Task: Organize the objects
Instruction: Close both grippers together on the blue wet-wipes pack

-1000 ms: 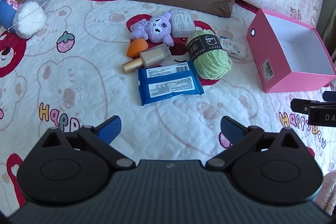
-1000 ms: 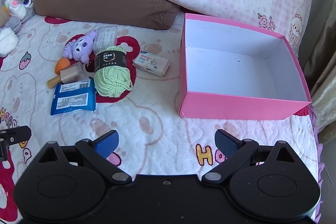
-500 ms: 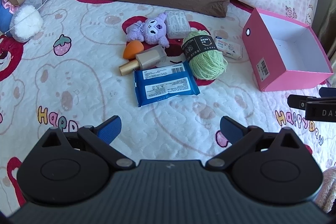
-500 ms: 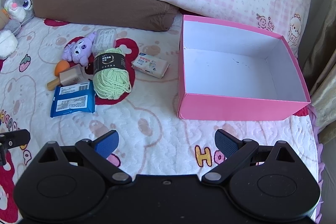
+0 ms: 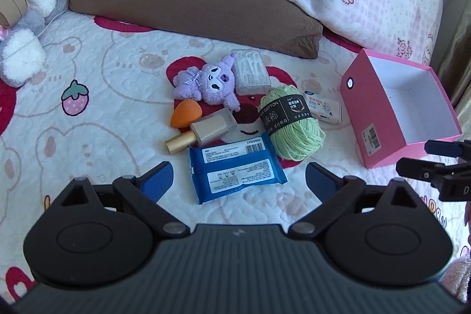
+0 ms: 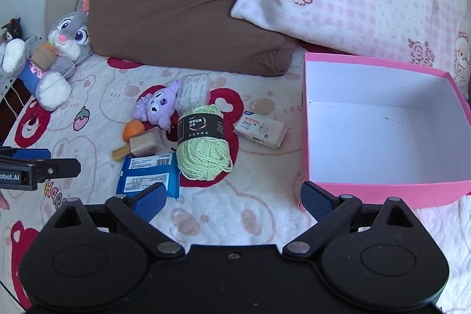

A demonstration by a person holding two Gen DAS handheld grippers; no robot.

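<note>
Left wrist view shows the bed [image 5: 97, 114] with its pile nearer than a second ago: both tongs have come forward. Largest, the pink box [image 6: 382, 134] sits empty at the right, well apart from the pile. Next, green yarn [image 5: 294, 128], then the blue wipes pack [image 5: 235, 169], now between the left tongs [image 5: 238, 177], which stand apart, holding nothing. Right tongs [image 6: 232, 197] are likewise spread and empty. Smaller: purple plush [image 5: 206, 81], tissue packet [image 5: 323, 109], a bottle, perhaps foundation [image 5: 206, 131], orange sponge [image 5: 185, 114]. Sorting has not begun; the wipes look likeliest first.
</note>
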